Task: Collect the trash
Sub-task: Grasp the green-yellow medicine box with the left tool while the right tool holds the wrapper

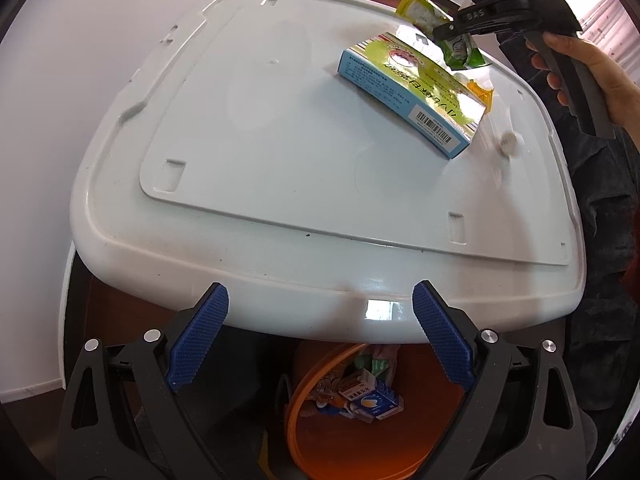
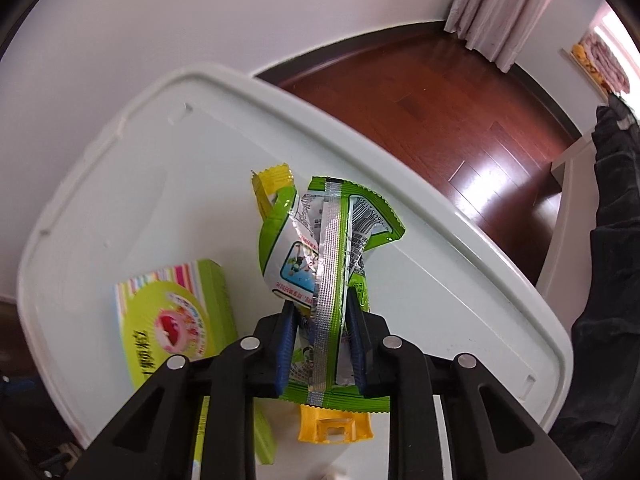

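My right gripper [image 2: 320, 312] is shut on a green and silver snack wrapper [image 2: 326, 240], held just above a white plastic lid [image 2: 120, 168]. In the left wrist view the same gripper [image 1: 442, 32] pinches the wrapper [image 1: 460, 46] at the lid's far right. A green and blue carton [image 1: 412, 92] lies on the lid [image 1: 280, 160]; it also shows in the right wrist view [image 2: 176, 320]. A yellow wrapper [image 2: 274, 182] and a yellow plastic piece [image 2: 334, 426] lie near it. My left gripper [image 1: 320, 332] is open and empty over the lid's near edge.
An orange bin [image 1: 320, 440] with several cartons and wrappers inside stands on the floor below the lid's near edge. A small white cap [image 1: 509, 142] lies on the lid at the right. Dark wood floor [image 2: 440, 112], a white wall and a curtain lie beyond.
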The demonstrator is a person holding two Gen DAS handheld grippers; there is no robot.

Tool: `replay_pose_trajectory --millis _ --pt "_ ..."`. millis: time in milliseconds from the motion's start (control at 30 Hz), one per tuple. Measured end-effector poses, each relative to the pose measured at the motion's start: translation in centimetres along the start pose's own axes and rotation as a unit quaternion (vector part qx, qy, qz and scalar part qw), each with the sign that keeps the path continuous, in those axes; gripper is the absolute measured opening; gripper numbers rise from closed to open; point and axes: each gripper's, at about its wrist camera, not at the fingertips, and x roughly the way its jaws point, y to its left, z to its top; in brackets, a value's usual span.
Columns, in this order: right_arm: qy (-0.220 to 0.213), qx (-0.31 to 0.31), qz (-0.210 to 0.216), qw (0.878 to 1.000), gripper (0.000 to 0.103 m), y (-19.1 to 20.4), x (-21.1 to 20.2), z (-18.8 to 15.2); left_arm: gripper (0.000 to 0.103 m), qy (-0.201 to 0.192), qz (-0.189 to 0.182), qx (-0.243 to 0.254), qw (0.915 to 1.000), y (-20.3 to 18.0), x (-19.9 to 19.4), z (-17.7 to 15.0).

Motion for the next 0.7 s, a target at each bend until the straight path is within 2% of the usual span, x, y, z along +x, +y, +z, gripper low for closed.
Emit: replay_pose_trajectory --millis 233,433,533,700 --pt "-0.018 0.023 0.010 1.000 0.023 -0.8 -2.6 -0.8 0.091 -0.002 0.003 0.003 1.0000 -0.1 0.0 0.1" --pt "-0.056 0.049 0.030 0.997 0.023 -0.9 -7.8 -2.4 0.091 -0.009 0.008 0.015 0.9998 -0.9 -0.7 0.0" --pt "-0.080 0.056 0.036 0.995 0.023 -0.6 -11.3 -4.3 0.091 -0.018 0.010 0.027 0.9994 -1.8 -1.6 -0.2" --pt "-0.118 0.084 0.048 0.988 0.023 0.4 -17.0 -9.6 0.091 -0.037 -0.003 0.062 0.9974 -4.4 -3.6 -0.4"
